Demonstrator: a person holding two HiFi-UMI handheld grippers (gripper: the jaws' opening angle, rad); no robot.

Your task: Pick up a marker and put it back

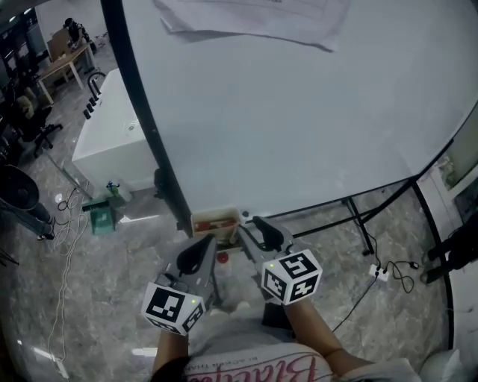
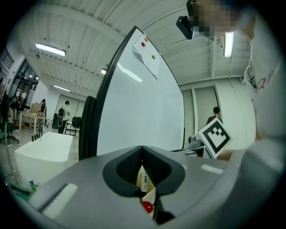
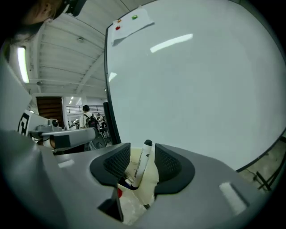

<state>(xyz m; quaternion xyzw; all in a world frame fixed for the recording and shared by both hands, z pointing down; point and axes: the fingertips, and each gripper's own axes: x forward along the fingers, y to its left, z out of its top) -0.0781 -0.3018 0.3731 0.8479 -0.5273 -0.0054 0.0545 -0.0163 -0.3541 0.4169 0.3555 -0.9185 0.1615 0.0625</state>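
A white marker with a dark cap (image 3: 143, 163) stands tilted in a cream holder (image 1: 215, 222) at the lower edge of the whiteboard (image 1: 299, 112). My right gripper (image 3: 142, 154) is open around it; the marker sits between the ribbed pads (image 3: 117, 162) with a gap on each side. From the head view, the right gripper (image 1: 250, 227) reaches right up to the holder. My left gripper (image 1: 203, 250) hangs just below and left of the holder, jaws together with nothing held. In the left gripper view, the holder's edge and a small red thing (image 2: 147, 207) show past the left gripper (image 2: 142, 154).
A paper sheet (image 1: 254, 19) is pinned near the top of the board. The board's black stand legs (image 1: 358, 216) run to the right, with a power strip and cables (image 1: 381, 272) on the floor. A white tub-like unit (image 1: 112, 134) stands to the left.
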